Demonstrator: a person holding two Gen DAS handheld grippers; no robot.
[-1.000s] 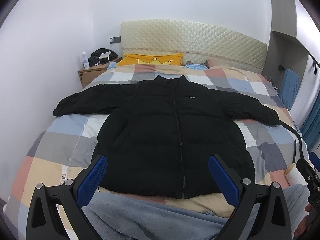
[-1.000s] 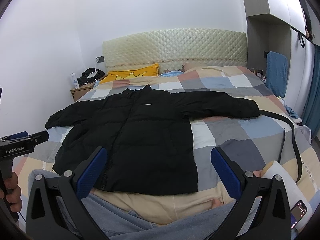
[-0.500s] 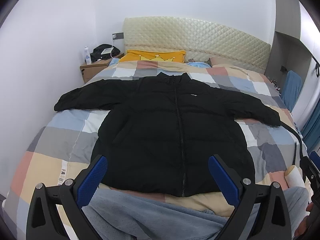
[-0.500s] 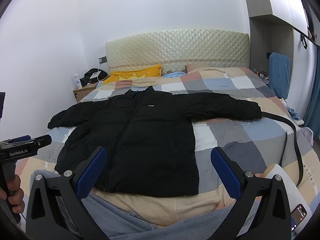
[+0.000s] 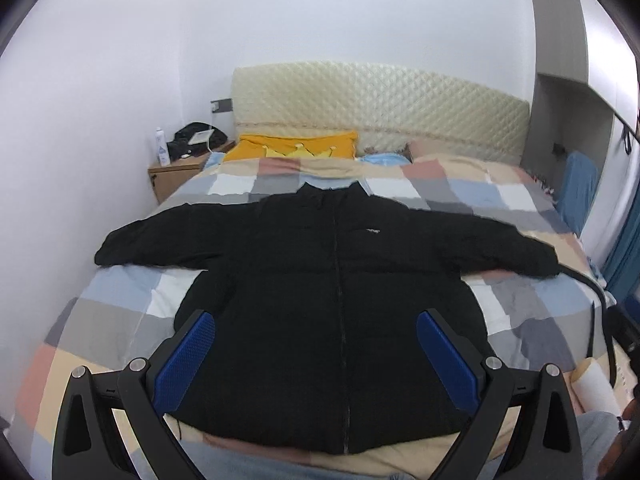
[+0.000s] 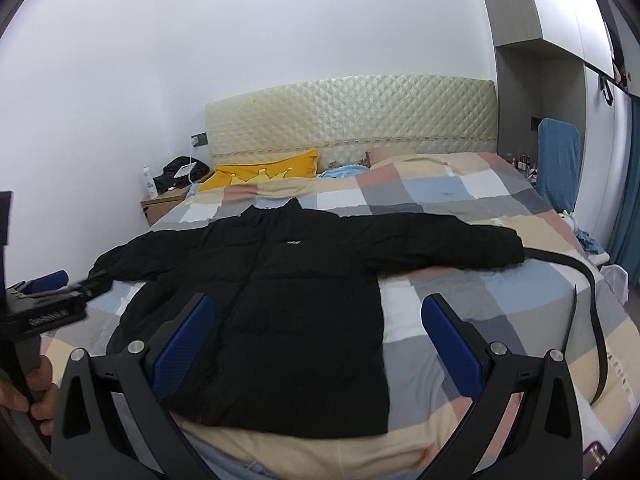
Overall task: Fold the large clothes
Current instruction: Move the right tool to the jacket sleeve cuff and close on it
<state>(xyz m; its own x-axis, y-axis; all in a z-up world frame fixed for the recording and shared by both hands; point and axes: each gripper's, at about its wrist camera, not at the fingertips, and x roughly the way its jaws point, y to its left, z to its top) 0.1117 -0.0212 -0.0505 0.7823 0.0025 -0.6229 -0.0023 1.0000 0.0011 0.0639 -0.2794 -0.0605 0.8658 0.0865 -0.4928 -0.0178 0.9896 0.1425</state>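
A black puffer jacket (image 5: pixel 328 280) (image 6: pixel 280 280) lies flat and zipped on the checkered bed, front up, both sleeves spread out sideways. My left gripper (image 5: pixel 316 354) hovers open above the jacket's lower hem, blue pads wide apart, holding nothing. My right gripper (image 6: pixel 316 340) is open too, above the hem's right part, with nothing between its fingers. In the right wrist view the left gripper's body (image 6: pixel 44 308) shows at the left edge, held by a hand (image 6: pixel 38 380).
The checkered quilt (image 5: pixel 112 320) covers the bed up to a padded headboard (image 5: pixel 380 108). A yellow pillow (image 5: pixel 296 146) lies at the head. A black belt (image 6: pixel 588 300) curls beside the right sleeve. A nightstand (image 5: pixel 176 172) stands left; blue cloth (image 6: pixel 558 168) hangs right.
Both grippers have moved forward and a little lower over the jacket's hem, so the jacket looks larger. The jacket has not moved and both grippers stay open.
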